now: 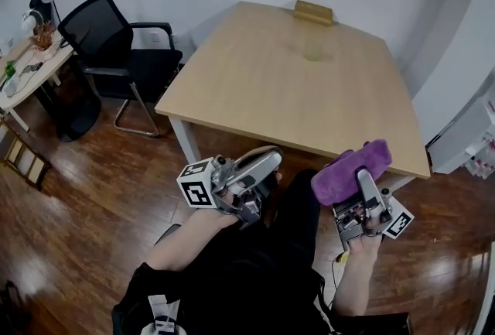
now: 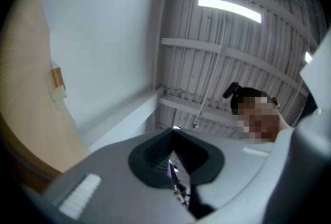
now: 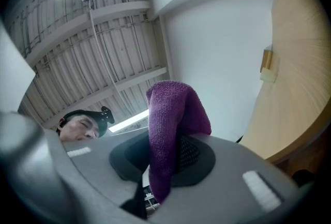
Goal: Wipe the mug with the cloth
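- grippers are nearest in the head view: my left gripper [image 1: 271,163] is shut on nothing, and my right gripper [image 1: 363,175] is clamped on the purple cloth [image 1: 348,171]. both hang low by my body, short of the table [image 1: 294,101].
- same view: the cloth is a fat roll lying across the jaws, its long axis rising from lower left to upper right. what i take for the mug [image 1: 313,49] is a pale see-through thing far up the table, near a wood block [image 1: 313,12] and well apart from both grippers. it looks upright, but i can't tell where its handle points.
- left gripper view: the left gripper [image 2: 173,153] has its pads together with nothing between them. the table [image 2: 26,104] runs along the left edge.
- right gripper view: the right gripper [image 3: 165,153] pinches the cloth [image 3: 173,119], which is folded over. the hump stands up out of the jaws and a tail hangs below them.
- my judgement: the cloth is in hand, the mug is not held, and no wiping has begun. the reach, the hold and the wipe are all left.
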The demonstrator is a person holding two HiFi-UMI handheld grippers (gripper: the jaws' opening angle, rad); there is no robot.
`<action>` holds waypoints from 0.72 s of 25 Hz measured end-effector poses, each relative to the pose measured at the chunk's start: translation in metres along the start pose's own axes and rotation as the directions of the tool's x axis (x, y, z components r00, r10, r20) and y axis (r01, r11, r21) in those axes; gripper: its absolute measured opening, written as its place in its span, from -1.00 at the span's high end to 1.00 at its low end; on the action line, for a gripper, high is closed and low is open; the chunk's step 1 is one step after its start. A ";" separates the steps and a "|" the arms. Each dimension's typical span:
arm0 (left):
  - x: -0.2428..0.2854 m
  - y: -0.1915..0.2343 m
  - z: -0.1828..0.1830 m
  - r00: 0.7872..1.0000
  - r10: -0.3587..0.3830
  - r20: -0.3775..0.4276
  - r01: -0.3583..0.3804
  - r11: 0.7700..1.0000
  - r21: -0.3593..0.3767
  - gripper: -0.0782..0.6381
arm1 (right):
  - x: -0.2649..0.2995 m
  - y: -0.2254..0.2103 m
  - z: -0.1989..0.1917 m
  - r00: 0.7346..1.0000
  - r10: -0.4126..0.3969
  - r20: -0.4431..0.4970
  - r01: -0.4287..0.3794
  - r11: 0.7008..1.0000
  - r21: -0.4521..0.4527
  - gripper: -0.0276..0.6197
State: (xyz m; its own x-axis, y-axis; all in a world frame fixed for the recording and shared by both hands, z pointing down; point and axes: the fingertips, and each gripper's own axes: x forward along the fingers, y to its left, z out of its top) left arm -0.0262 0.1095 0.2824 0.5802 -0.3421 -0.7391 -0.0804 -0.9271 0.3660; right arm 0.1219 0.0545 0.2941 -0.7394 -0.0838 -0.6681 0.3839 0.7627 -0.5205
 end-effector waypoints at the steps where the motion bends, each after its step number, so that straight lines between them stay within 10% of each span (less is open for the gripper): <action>1: -0.002 -0.007 -0.004 1.000 0.006 0.001 -0.006 1.000 0.007 0.75 | -0.001 0.006 -0.006 1.000 0.005 -0.007 -0.005 1.000 0.005 0.74; 18: -0.031 -0.162 -0.069 0.996 0.066 0.059 -0.071 0.993 0.098 0.75 | -0.038 0.148 -0.088 0.998 0.055 -0.029 -0.056 0.998 -0.016 0.74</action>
State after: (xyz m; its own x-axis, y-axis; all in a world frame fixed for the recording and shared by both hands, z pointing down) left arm 0.0254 0.2805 0.2850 0.5249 -0.4109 -0.7454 -0.2008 -0.9108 0.3607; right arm 0.1579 0.2268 0.2889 -0.7326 -0.0232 -0.6803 0.4157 0.7761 -0.4742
